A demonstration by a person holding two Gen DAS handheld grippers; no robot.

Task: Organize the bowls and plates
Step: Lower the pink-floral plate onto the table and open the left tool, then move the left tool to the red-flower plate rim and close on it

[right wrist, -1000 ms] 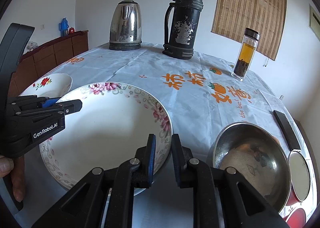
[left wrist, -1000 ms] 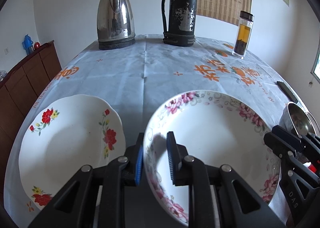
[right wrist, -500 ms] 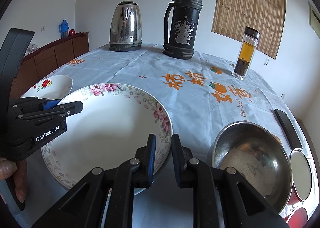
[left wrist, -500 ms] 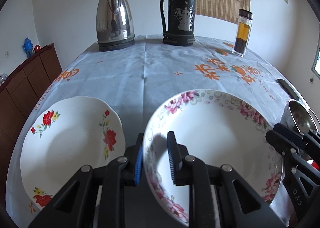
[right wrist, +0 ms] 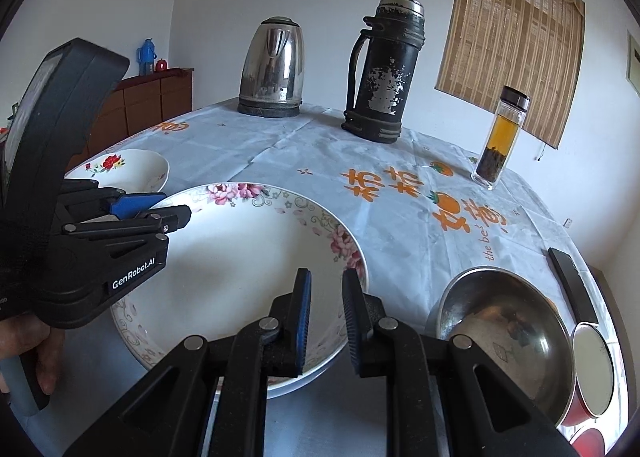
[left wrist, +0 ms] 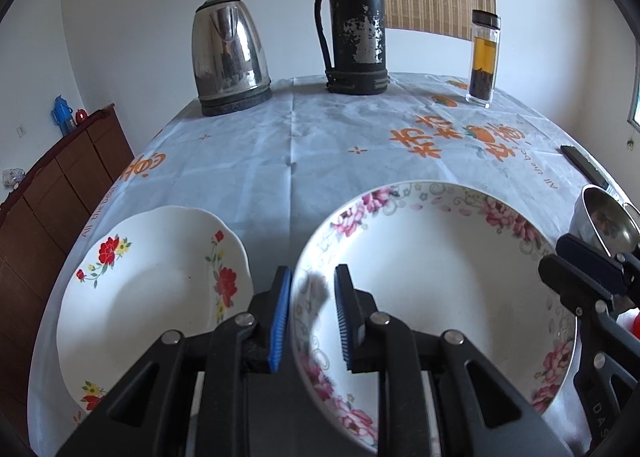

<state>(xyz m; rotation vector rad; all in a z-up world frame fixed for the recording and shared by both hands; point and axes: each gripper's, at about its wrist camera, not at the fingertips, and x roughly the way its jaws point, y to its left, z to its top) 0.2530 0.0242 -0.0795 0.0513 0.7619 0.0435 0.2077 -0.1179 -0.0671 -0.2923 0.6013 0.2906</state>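
Note:
A large white plate with pink flowers [left wrist: 432,269] [right wrist: 240,257] is held between both grippers, lifted over the table. My left gripper [left wrist: 310,313] straddles its left rim, one finger under and one inside, shut on it; it also shows in the right wrist view [right wrist: 160,209]. My right gripper [right wrist: 325,309] is shut on the plate's right rim and also shows in the left wrist view [left wrist: 576,269]. A smaller white plate with red flowers [left wrist: 152,297] [right wrist: 124,165] lies on the table to the left. A steel bowl [right wrist: 500,329] [left wrist: 604,217] sits to the right.
A steel kettle [left wrist: 228,57], a black thermos [left wrist: 354,21] and a glass tea bottle [left wrist: 484,57] stand at the far side of the table. A black remote [right wrist: 572,285] and a red lidded container [right wrist: 592,377] lie at the right edge. A brown cabinet [left wrist: 68,181] stands to the left.
Both grippers have risen a little with the pink-flowered plate, and the view has shifted slightly. The red-flowered plate and steel bowl have not moved.

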